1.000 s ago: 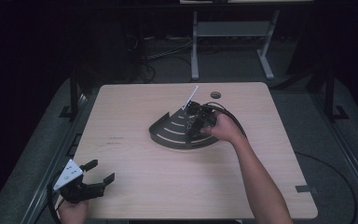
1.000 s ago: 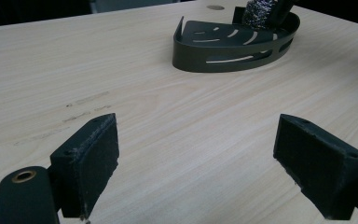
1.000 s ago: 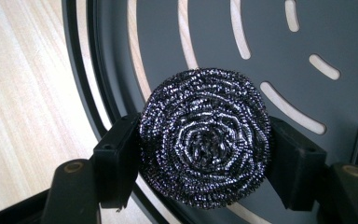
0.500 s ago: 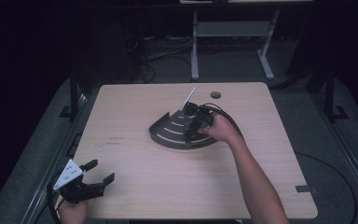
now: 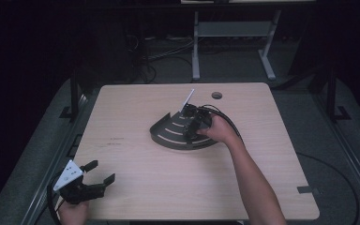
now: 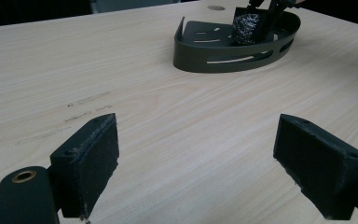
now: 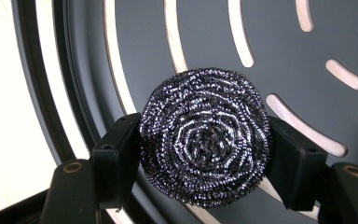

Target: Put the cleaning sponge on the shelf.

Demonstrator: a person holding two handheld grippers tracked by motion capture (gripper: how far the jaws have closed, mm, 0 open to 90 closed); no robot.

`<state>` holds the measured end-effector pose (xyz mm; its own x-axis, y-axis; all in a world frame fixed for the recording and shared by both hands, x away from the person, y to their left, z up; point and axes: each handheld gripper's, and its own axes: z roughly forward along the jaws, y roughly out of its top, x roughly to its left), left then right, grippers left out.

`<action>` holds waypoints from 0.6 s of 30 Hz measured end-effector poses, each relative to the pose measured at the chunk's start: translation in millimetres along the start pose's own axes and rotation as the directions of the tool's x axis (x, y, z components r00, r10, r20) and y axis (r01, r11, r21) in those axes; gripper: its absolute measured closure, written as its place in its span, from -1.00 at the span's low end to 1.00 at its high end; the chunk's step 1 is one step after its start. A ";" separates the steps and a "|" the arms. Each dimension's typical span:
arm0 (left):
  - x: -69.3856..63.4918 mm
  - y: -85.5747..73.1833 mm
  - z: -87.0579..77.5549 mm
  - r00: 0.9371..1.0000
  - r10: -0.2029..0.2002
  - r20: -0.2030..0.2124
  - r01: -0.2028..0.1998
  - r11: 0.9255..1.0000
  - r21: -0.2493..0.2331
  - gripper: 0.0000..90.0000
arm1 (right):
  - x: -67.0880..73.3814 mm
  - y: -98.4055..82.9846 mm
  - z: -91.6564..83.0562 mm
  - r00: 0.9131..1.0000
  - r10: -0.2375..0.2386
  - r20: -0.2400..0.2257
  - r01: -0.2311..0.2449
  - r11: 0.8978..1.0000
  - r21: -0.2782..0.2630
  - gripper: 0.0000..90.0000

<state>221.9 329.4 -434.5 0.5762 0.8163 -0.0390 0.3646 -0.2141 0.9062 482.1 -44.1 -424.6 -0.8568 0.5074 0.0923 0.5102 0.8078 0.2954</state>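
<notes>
1. The right gripper (image 5: 193, 125) is grasping a steel wool scourer (image 7: 204, 136); both black jaws press on the sides of the round metal ball, as the right gripper view shows clearly.
2. The scourer is over the dark slotted corner tray (image 5: 168, 136), which sits near the middle of the table (image 5: 136, 187), a little toward its far edge. In the left gripper view the scourer (image 6: 247, 27) appears inside the tray's (image 6: 200, 53) curved wall, low over its floor. I cannot tell if it already touches the floor.
3. Compared with one second ago, the right hand (image 5: 220, 130) has shifted slightly toward the person's left, so the gripper is now more over the tray's floor than over its far corner. The grip itself looks the same.
4. The left gripper (image 5: 93, 180) has not moved. It rests at the near left corner of the table with its jaws wide apart and nothing between them.
5. My judgement: the scourer is being put into the tray, and this step is almost finished. What remains is to lower it fully, if needed, and open the jaws.
6. A small dark round hole (image 5: 216, 95) is near the far edge of the table, apart from the tray.
</notes>
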 end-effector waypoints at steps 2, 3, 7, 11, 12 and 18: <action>0.2 -0.1 0.0 1.000 -0.003 -0.001 0.003 1.000 -0.001 -0.70 | 0.0 0.6 2.4 1.000 -0.003 -0.001 0.003 1.000 0.004 -0.29; 0.2 -0.2 -0.2 1.000 -0.003 -0.002 0.003 1.000 -0.002 -0.70 | 0.1 1.0 4.0 1.000 -0.003 0.003 0.003 1.000 0.005 -0.29; 0.5 -0.1 -0.4 1.000 -0.003 -0.003 0.003 1.000 -0.003 -0.70 | -0.8 2.4 5.2 1.000 0.001 0.004 -0.001 1.000 -0.001 -0.29; 0.6 0.0 -0.7 1.000 -0.002 -0.002 0.002 1.000 -0.003 -0.70 | -1.6 3.3 5.2 1.000 0.008 0.006 -0.008 1.000 -0.005 -0.29; 0.9 0.0 -1.1 1.000 0.000 -0.003 0.000 1.000 -0.004 -0.70 | -1.9 4.0 5.5 1.000 0.009 0.005 -0.009 1.000 -0.009 -0.29; 0.8 0.0 -1.3 1.000 -0.001 -0.004 0.001 1.000 -0.004 -0.70 | -2.9 4.7 9.5 1.000 0.013 0.017 -0.013 1.000 -0.004 -0.30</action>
<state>221.5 330.8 -434.0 0.5732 0.8185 -0.0384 0.3626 -0.2114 0.9077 487.7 -38.9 -432.6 -0.8487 0.5229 0.0798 0.5209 0.8000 0.2978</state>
